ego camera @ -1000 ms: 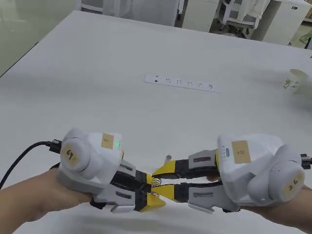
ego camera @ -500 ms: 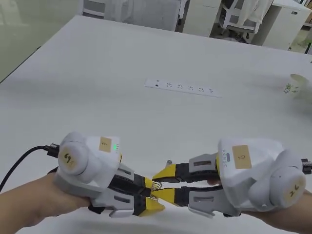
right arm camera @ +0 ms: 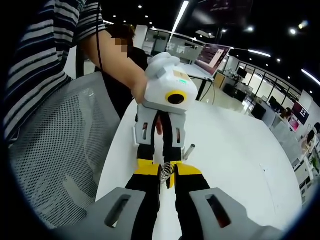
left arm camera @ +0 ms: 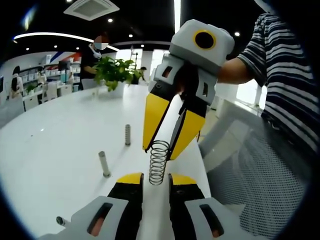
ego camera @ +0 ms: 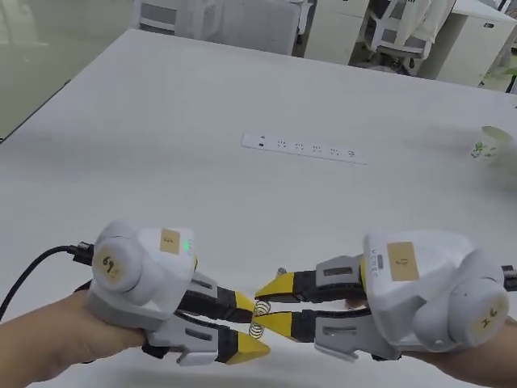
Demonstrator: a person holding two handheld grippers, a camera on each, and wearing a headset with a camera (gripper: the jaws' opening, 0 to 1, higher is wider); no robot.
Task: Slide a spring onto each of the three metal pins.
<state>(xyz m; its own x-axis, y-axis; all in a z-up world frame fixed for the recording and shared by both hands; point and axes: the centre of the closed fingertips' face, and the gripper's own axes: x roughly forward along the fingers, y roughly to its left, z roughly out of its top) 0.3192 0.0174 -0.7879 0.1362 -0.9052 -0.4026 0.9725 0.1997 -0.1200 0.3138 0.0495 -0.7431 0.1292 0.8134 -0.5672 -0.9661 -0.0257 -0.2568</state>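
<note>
Left gripper [left arm camera: 156,179] has eased back a little from right gripper [right arm camera: 167,172], so more of the spring [left arm camera: 159,161] shows between the tips. Left jaws pinch its near end. Right jaws flank the far end, grip unclear. Probably a mid-air regrip. The upright pins [left arm camera: 104,164] are still bare.

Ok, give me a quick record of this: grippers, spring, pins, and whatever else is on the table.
left gripper: jaws narrow, around the spring's near end; grip unclear
right gripper: facing the left one, jaws around the spring's other end; grip unclear
spring: off the table, between both grippers' tips
pins: two upright on the table, second one nearer, both bare
table: white; power strip and cup farther out
</note>
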